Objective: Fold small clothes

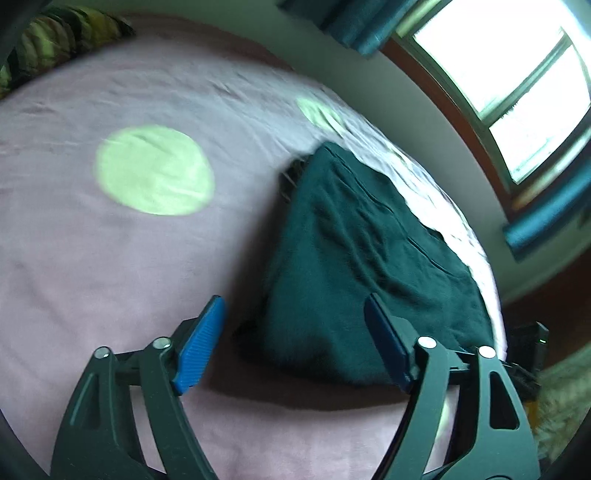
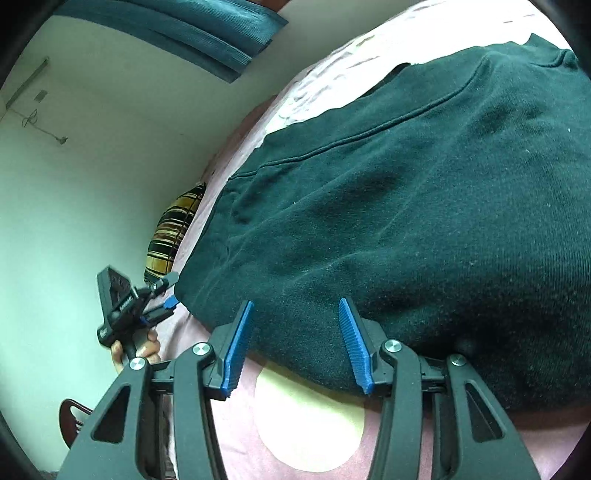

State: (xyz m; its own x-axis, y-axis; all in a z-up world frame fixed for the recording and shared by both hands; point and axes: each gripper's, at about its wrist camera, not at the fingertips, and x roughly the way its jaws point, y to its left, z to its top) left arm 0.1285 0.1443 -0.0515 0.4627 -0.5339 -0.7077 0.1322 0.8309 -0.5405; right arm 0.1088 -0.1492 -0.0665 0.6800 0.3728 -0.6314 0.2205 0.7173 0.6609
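Observation:
A dark green garment (image 1: 369, 240) lies folded flat on the pink sheet (image 1: 110, 258), near the bed's right edge. My left gripper (image 1: 295, 302) is open wide just above the sheet. The garment's near left corner sits between its blue pads (image 1: 201, 343), and neither pad presses on the cloth. In the right wrist view the same garment (image 2: 406, 203) fills most of the frame. My right gripper (image 2: 295, 302) is open, its blue fingertips (image 2: 349, 332) straddling the garment's near edge without pinching it. The left gripper (image 2: 168, 302) also shows there at the garment's far corner, held by a hand (image 2: 136, 349).
The sheet carries pale green circles (image 1: 155, 170). A striped pillow (image 1: 55, 40) lies at the head of the bed. A window (image 1: 517, 74) with teal curtains (image 1: 362, 22) lies beyond the bed's right edge. A dark chair back (image 2: 74, 413) stands by the wall.

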